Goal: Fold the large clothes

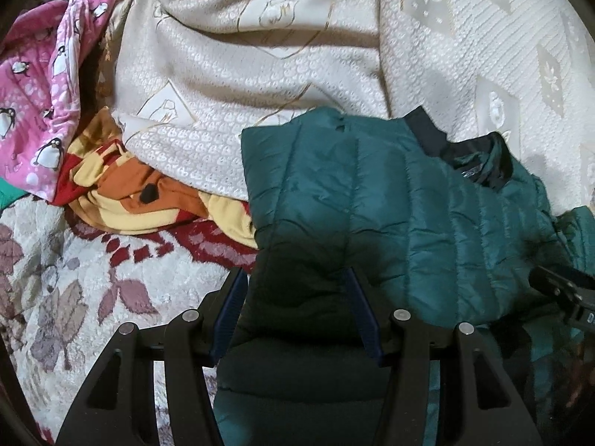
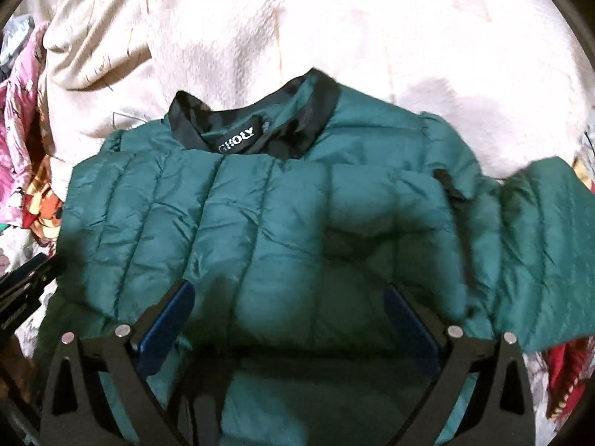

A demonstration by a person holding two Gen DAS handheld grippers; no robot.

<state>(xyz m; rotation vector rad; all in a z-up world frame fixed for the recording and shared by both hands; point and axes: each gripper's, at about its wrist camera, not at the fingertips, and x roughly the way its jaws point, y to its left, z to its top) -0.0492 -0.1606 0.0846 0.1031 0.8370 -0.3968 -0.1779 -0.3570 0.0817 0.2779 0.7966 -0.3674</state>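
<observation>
Here my left tongs (image 1: pixel 295 310) stand wide with jaws on either side of a fold of the quilted dark-green puffer jacket (image 1: pixel 394 223), and my right tongs (image 2: pixel 292 319) gape wide over its body. The jacket's black collar (image 2: pixel 260 119) points to twelve o'clock, resting on a cream woven bedspread (image 1: pixel 260 85). At ten o'clock, beyond my left tongs, lie a pink penguin-print cloth (image 1: pixel 44 111) and an orange-and-yellow cloth (image 1: pixel 148 200).

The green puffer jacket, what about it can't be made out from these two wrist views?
- Green puffer jacket hem: in both views, hidden behind the tongs and in their shadow.
- Collar label: right wrist view, first letters blurred, only "HOLY" reads.
- Right sleeve: right wrist view, motion-blurred; its cuff cannot be made out.
- Left tongs: left wrist view, open around a dark fold; contact unclear.
</observation>
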